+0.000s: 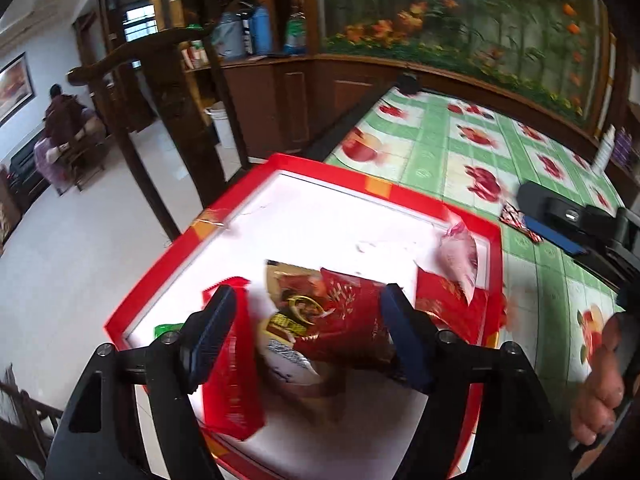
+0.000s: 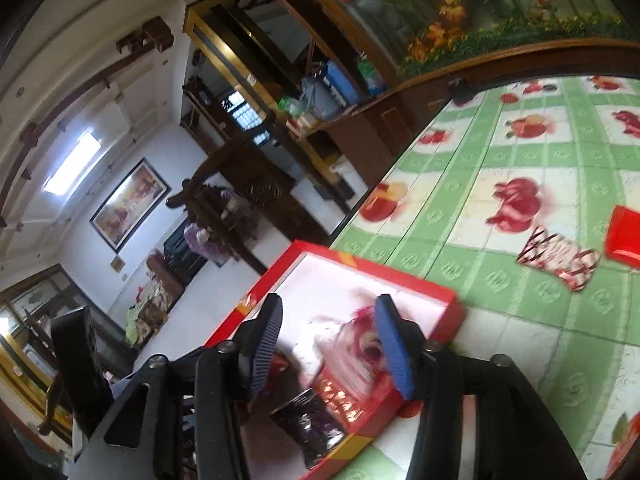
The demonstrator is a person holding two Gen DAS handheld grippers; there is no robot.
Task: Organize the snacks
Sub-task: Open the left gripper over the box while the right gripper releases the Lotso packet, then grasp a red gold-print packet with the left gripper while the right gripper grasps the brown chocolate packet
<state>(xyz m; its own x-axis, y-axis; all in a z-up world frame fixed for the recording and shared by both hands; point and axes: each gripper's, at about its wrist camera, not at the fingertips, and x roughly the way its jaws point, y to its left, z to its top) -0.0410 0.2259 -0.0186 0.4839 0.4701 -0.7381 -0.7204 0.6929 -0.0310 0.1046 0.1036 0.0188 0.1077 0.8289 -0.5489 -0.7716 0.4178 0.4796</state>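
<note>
Sadly, snack packets (print blurred)

The box has a red rim with orange-yellow patches and a white inside. In it lie red snack packets, one with gold print, and a pink-and-white packet. The tabletop wears a green-and-white checked cloth with red fruit. A red, white and dark striped packet lies there beside a plain red one. Each tool is black with blue ribbed pads.
</note>
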